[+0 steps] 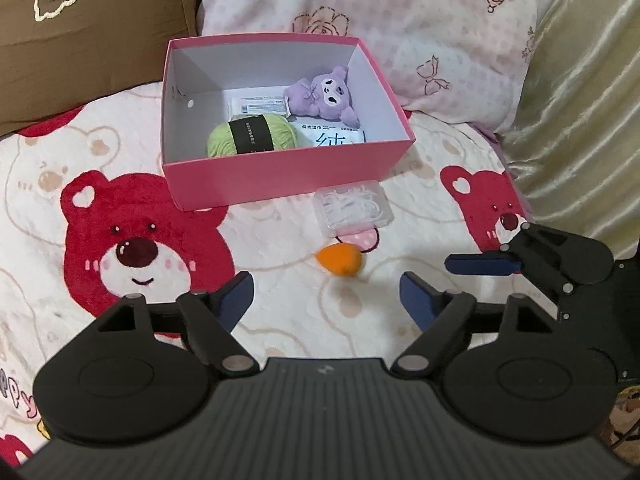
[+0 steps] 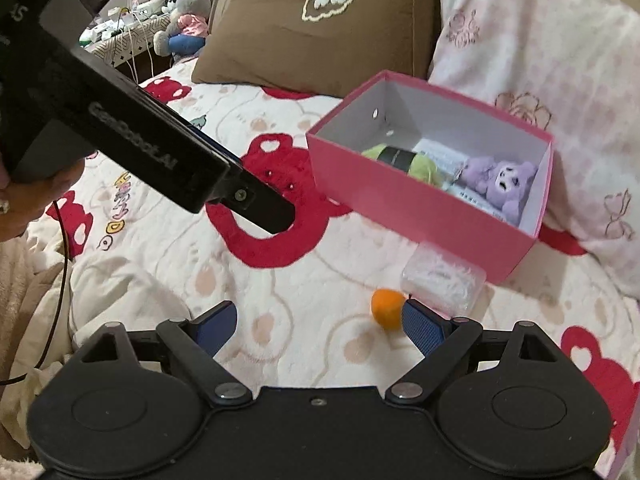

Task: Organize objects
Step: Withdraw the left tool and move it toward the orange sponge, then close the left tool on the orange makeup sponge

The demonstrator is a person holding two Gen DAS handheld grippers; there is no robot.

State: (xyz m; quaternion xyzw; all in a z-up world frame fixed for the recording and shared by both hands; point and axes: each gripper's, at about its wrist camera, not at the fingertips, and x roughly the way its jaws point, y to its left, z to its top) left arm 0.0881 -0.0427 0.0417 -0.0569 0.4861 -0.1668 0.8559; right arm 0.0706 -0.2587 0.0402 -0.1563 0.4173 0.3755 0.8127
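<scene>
both grippers, left gripper (image 1: 326,294) and right gripper (image 2: 318,326), hold fingers apart, gripping nothing. just short of the pink box (image 1: 288,178) lie an orange ball (image 1: 340,264) and clear case (image 1: 352,208), contents unclear. inside the box, yarn (image 1: 250,136) half hidden.

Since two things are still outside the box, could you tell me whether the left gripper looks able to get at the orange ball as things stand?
Probably yes. The left gripper stands open and empty, and the orange ball lies just ahead of it on bare blanket, apart from the clear case and pink box.
</scene>
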